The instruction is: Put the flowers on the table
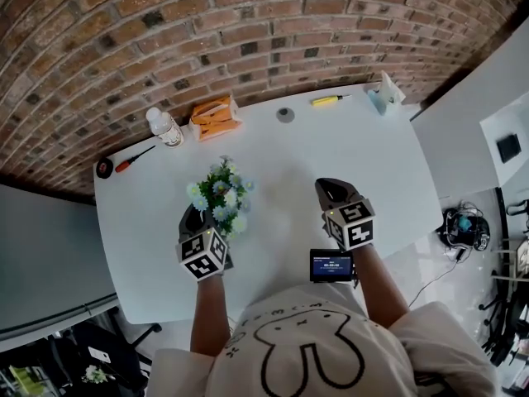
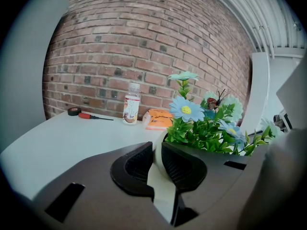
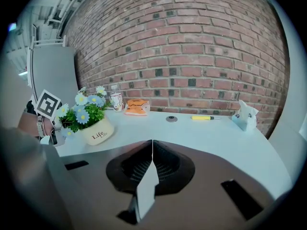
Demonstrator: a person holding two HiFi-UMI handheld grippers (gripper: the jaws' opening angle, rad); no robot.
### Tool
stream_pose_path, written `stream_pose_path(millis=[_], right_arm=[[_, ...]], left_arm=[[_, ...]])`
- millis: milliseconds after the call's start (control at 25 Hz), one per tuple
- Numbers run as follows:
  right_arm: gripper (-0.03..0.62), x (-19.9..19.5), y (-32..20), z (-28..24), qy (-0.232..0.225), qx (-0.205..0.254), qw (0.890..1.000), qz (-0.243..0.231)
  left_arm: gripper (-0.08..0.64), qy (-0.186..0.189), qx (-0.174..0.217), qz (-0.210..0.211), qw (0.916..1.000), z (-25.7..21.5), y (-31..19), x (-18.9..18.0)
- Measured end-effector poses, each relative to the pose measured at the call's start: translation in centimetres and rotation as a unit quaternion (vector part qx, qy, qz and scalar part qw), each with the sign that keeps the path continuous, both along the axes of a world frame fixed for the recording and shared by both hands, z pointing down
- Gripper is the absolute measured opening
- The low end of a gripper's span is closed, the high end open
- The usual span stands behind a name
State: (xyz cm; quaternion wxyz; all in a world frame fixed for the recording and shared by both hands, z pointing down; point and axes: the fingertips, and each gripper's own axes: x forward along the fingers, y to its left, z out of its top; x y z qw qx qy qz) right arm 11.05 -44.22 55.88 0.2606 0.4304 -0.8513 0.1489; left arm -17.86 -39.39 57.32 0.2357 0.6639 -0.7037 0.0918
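Flowers pinched by left gripper, apparently on table
Pot is gripped at its 7 o'clock; jaws should be opened gently, then drawn back level. Right gripper is closed, empty.

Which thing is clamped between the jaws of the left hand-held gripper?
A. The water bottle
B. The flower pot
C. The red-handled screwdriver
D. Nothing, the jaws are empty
B: the left gripper view shows the left hand-held gripper with its jaws closed on the cream wall of the flower pot, and the blue flowers rise just behind them.
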Motion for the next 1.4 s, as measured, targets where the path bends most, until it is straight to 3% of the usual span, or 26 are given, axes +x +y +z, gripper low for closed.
stream_pose_path(millis=[1040, 1200, 1400], right_arm=[[0.017, 3.0, 2.3, 4.9, 0.004, -0.086, 0.994, 0.062], [0.017, 3.2, 2.5, 5.0, -0.003, -0.09, 0.994, 0.066], [0.017, 3.3, 2.6, 4.5, -0.007, -0.085, 0.994, 0.065]], left_arm=[[0.063, 0.007, -0.007, -0.009, 0.9999, 1.8, 1.7, -0.5], [0.154, 0.008, -0.011, -0.028, 0.9995, 2.1, 2.1, -1.1], [0.176, 0.031, -0.009, -0.034, 0.9989, 2.0, 2.9, -1.2]])
